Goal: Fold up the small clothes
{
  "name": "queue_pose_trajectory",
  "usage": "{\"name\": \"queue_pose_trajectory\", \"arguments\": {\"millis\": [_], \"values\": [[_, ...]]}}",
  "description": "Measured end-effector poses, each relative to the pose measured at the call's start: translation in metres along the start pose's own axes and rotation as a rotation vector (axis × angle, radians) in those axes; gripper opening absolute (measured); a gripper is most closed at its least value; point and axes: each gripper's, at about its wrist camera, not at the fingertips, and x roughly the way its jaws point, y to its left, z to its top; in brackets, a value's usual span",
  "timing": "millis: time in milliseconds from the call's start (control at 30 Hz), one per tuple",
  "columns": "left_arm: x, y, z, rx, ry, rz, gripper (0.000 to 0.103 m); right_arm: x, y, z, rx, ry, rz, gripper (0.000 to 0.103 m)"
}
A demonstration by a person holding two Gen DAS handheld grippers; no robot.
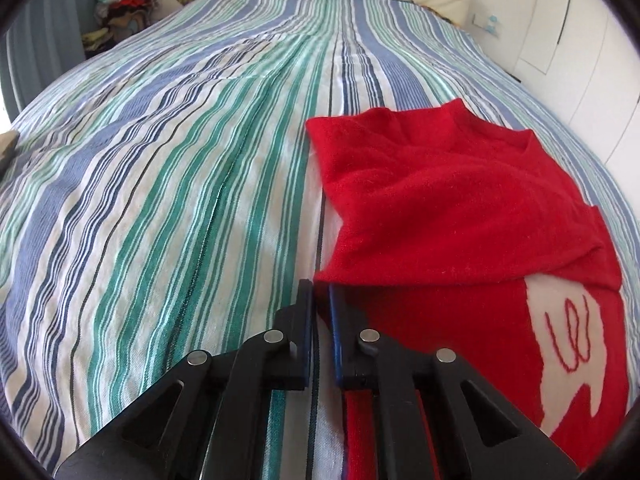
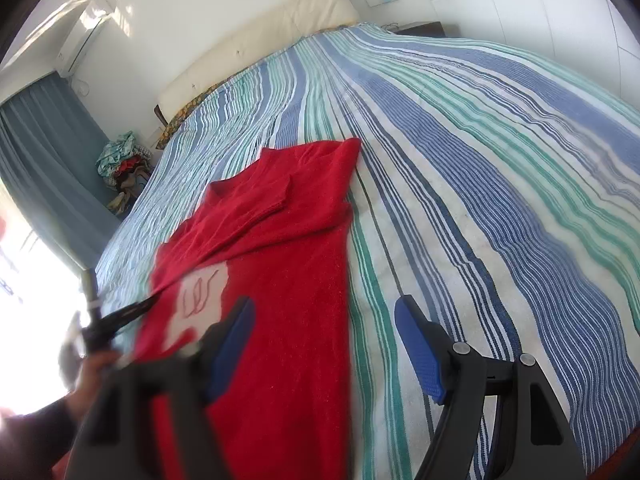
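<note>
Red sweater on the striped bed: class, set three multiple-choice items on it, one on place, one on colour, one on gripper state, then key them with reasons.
1. Where does the red sweater lie?
A. on the striped bedspread
B. on the floor
C. on a chair

2. What colour is the patch on its front?
A. yellow
B. white
C. black

3. How does the right gripper stand?
A. shut on the sweater
B. shut on nothing
C. open

Key: 1 A, stripes show all round the sweater. 2 B, the patch is white with red lines. 3 C, its blue pads stand far apart over the sweater's edge.
</note>
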Motion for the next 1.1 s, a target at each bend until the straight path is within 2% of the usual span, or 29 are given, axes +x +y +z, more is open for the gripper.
{"name": "queue_pose_trajectory", "arguments": {"millis": [200,333,367,433,467,500,533,567,633,767,933,1000,1100], "values": [[-0.003,0.0,-0.002,0.011,-0.006,0.018,0.01,-0.004,0.008,0.0,-0.054,-0.015,-0.011,0.072],[-0.014,0.003,-0.009,0.011,0.0,0.072,0.01,-0.022,0.005,0.008,-0.09,-0.089,-0.087,0.072],[-0.02,0.006,-0.011,0.001,0.003,0.08,0.015,-0.031,0.004,0.011,-0.101,-0.119,-0.114,0.072],[-0.037,0.011,-0.017,-0.002,-0.001,0.112,0.043,-0.051,0.001,0.019,-0.123,-0.185,-0.181,0.072],[-0.048,0.014,-0.021,0.005,-0.013,0.132,0.066,-0.065,-0.001,0.023,-0.133,-0.221,-0.221,0.072],[-0.059,0.017,-0.025,0.014,-0.036,0.149,0.079,-0.078,-0.004,0.027,-0.142,-0.259,-0.262,0.073],[-0.069,0.019,-0.029,0.028,-0.06,0.158,0.082,-0.091,-0.007,0.032,-0.154,-0.297,-0.303,0.076],[-0.076,0.021,-0.032,0.043,-0.073,0.16,0.083,-0.104,-0.009,0.036,-0.171,-0.331,-0.341,0.08],[-0.084,0.025,-0.035,0.064,-0.07,0.164,0.084,-0.126,-0.014,0.045,-0.22,-0.372,-0.411,0.082],[-0.08,0.025,-0.042,0.075,-0.067,0.186,0.084,-0.151,-0.019,0.051,-0.317,-0.357,-0.505,0.083],[-0.071,0.02,-0.047,0.077,-0.041,0.2,0.084,-0.141,-0.027,0.027,-0.332,-0.287,-0.5,0.084],[-0.071,0.018,-0.049,0.094,-0.04,0.207,0.084,-0.139,-0.022,0.028,-0.354,-0.294,-0.533,0.085],[-0.072,0.018,-0.05,0.109,-0.036,0.217,0.084,-0.138,-0.027,0.031,-0.329,-0.29,-0.503,0.085]]}}
